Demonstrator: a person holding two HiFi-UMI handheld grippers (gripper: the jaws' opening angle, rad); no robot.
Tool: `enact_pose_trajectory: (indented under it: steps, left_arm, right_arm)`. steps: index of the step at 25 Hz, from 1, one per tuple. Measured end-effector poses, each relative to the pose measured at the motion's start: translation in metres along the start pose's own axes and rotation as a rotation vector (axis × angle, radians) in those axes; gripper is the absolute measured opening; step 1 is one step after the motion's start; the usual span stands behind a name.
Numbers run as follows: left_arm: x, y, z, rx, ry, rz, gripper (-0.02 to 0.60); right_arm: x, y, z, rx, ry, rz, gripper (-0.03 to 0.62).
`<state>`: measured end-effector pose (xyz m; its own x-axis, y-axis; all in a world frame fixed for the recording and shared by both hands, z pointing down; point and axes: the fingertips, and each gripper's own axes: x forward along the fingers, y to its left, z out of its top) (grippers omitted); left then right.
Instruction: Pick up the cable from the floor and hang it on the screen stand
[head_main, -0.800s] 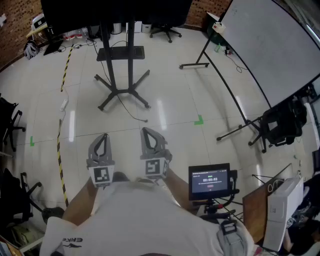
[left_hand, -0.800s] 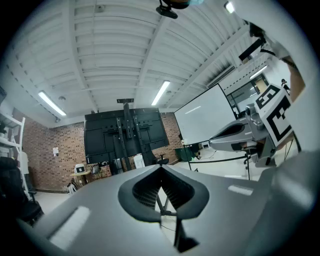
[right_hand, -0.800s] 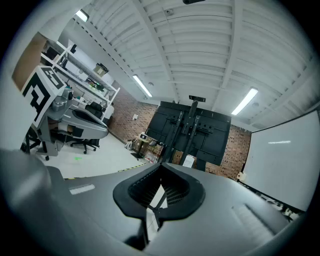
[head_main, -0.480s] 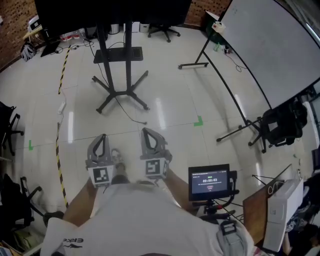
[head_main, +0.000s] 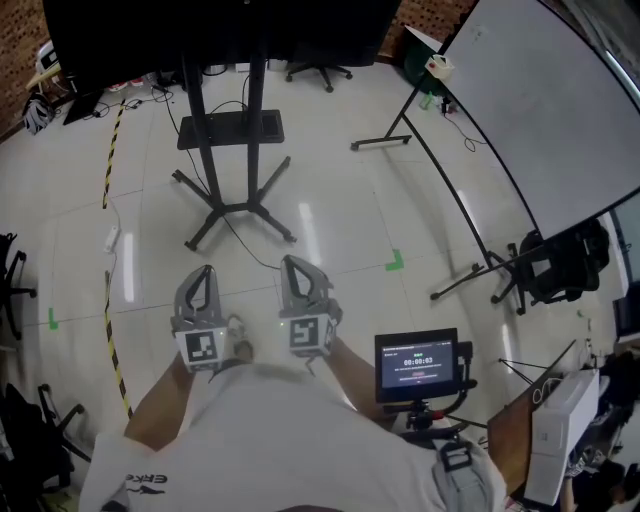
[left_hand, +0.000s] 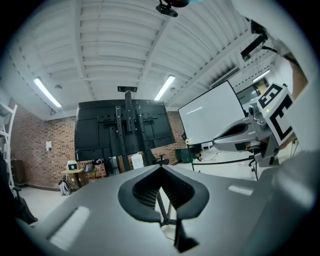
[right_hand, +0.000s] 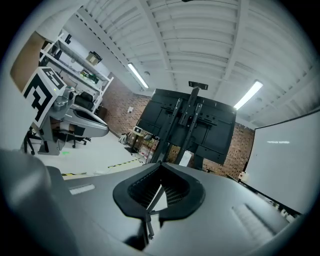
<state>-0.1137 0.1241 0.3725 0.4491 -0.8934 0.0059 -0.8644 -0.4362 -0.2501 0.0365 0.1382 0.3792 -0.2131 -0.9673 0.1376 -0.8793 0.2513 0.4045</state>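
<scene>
At the lower left of the head view, dark letters beginning "ERK" run along the person's white shirt (head_main: 270, 440), while the small black monitor (head_main: 418, 364) at lower right shows timer digits too small to read.

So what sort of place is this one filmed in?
Probably an office or lab workspace with a tiled floor: a big black display on a wheeled screen stand, a large white board on a tripod, and an office chair at the back.
</scene>
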Motion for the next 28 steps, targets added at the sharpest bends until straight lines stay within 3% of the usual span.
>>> enact_pose_trajectory:
  steps: [10,15,25,28]
  left_arm:
    - [0.114,0.084,-0.017,-0.045,0.006,-0.054,0.002]
    - [0.159,0.119,-0.024,-0.002,-0.017,-0.053,0.002]
    - [0.232,0.133,-0.017,-0.047,-0.008,0.004,0.002]
    - [0.255,0.134,-0.011,-0.140,0.000,0.029,0.002]
  right_arm:
    - [0.137,-0.018,0.017,-0.003,0.036,-0.043,0.014]
    - [0.188,-0.029,0.019,0.001,0.057,-0.062,0.014]
    - [0.255,-0.070,0.027,0.083,0.001,-0.055,0.014]
    - [0.272,-0.085,0.029,0.171,0.010,-0.032,0.014]
